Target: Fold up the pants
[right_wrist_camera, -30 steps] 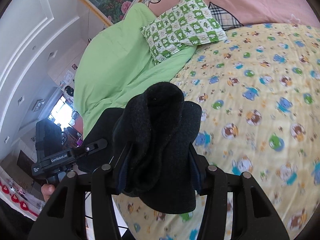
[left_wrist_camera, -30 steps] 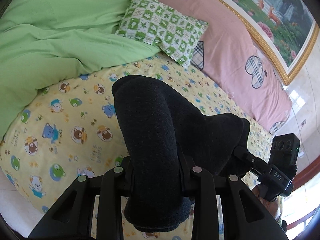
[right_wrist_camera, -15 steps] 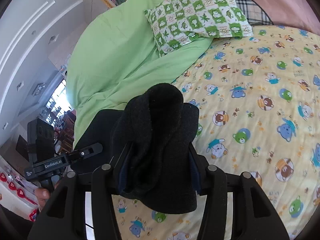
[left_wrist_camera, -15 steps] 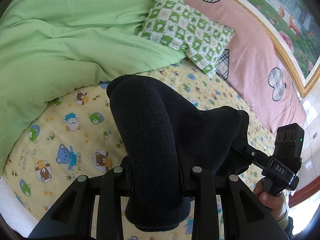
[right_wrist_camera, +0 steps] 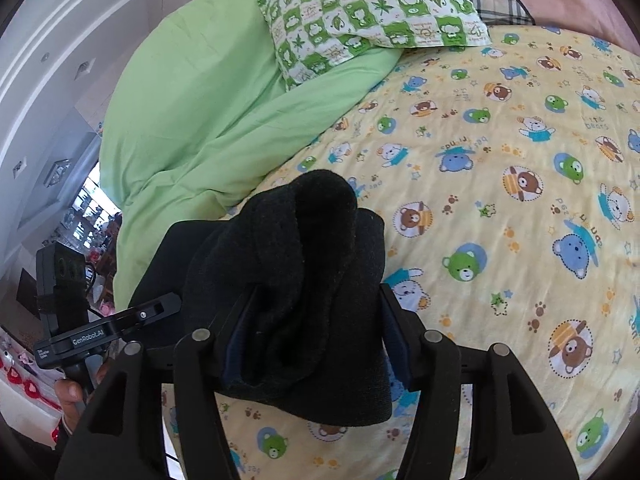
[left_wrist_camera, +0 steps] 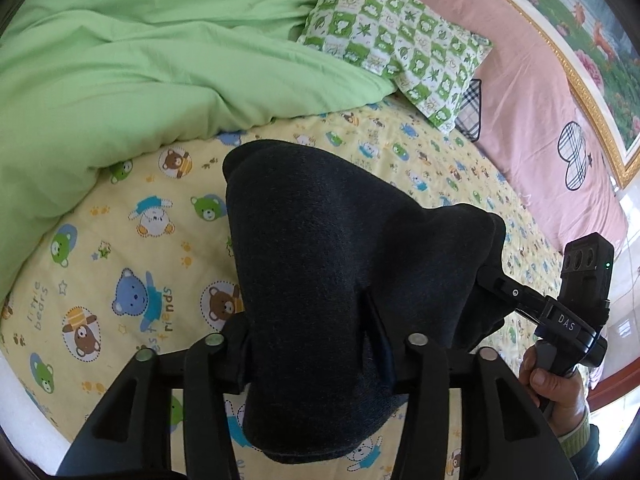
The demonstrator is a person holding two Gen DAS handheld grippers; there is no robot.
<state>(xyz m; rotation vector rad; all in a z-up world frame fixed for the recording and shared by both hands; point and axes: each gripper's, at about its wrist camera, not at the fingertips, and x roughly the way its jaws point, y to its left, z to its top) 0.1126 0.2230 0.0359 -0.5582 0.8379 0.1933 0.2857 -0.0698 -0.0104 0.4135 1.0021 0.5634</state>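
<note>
**Pants held aloft between both grippers**

The left hand-held gripper (left_wrist_camera: 312,344) is clamped on the dark charcoal fleece pants (left_wrist_camera: 320,280), which bulge toward 12 o'clock and run toward 3 o'clock. There the right hand-held gripper (right_wrist_camera: 316,340) pinches bunched cloth, over the yellow bear-print bed sheet (right_wrist_camera: 500,200).

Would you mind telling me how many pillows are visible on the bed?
1: a green-and-white checked pillow lies at the head of the bed, partly on the green duvet and against the pink headboard. Others may be hidden under the duvet.
</note>
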